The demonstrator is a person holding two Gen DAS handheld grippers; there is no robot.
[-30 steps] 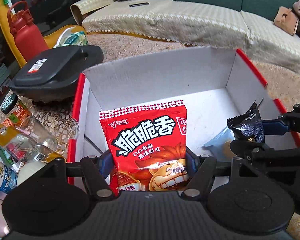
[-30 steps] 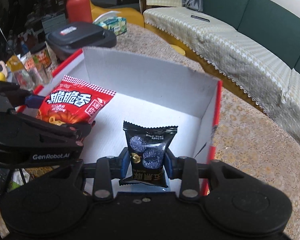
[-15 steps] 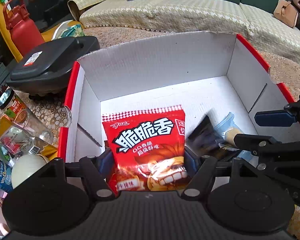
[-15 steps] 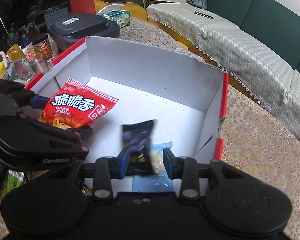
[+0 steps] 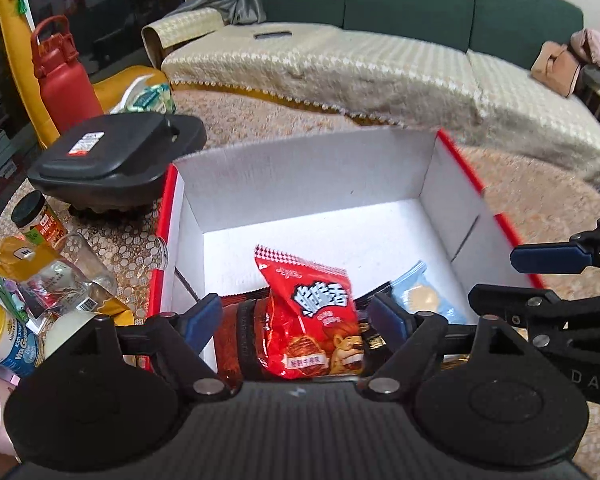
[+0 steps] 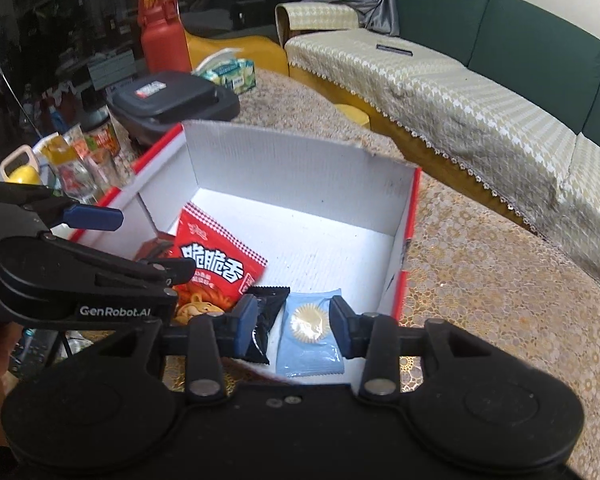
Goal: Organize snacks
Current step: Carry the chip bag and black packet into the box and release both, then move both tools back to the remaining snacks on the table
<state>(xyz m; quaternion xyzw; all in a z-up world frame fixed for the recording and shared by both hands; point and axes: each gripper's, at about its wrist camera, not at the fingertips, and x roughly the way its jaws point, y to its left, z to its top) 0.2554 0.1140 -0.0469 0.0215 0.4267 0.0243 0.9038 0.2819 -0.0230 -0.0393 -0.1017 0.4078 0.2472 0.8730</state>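
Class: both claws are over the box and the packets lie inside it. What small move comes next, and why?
Probably lift both claws clear. The left claw and right claw have just been opening; the red bag and black packet lie loose in the box.

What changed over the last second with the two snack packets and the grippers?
Both packets were let go. The left gripper has just been opening and the red chip bag now lies loose in the white box. The right gripper has just been opening too; the black packet dropped beside the blue packet on the box floor. The box and the table clutter stayed put.
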